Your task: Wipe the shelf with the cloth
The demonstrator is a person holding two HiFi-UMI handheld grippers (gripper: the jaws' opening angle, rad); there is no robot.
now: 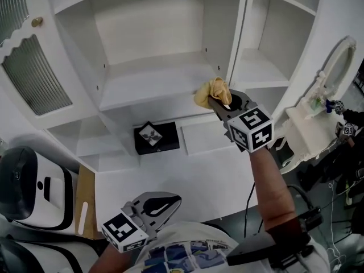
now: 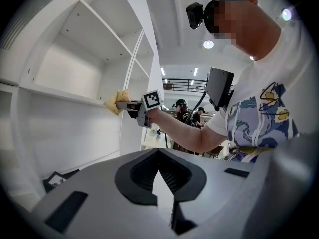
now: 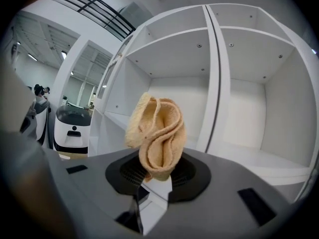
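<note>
A crumpled yellow cloth [image 1: 214, 91] is pinched in my right gripper [image 1: 220, 103], which is shut on it. In the head view the cloth sits at the front right corner of the white shelf board [image 1: 153, 81], beside the upright divider [image 1: 238, 33]. In the right gripper view the cloth [image 3: 157, 133] stands up in folds from the jaws of the right gripper [image 3: 154, 179], with the shelf bays behind it. The left gripper view shows the cloth [image 2: 115, 102] touching the shelf edge [image 2: 55, 93]. My left gripper [image 1: 169, 200] hangs low near the person's body, shut and holding nothing [image 2: 159, 176].
A black box with a patterned lid [image 1: 156, 137] lies on a lower shelf, next to a flat white panel [image 1: 205, 136]. A ribbed-glass cabinet door [image 1: 31, 78] hangs at left above a white and black machine [image 1: 28, 186]. White ornate furniture [image 1: 324, 95] stands at right.
</note>
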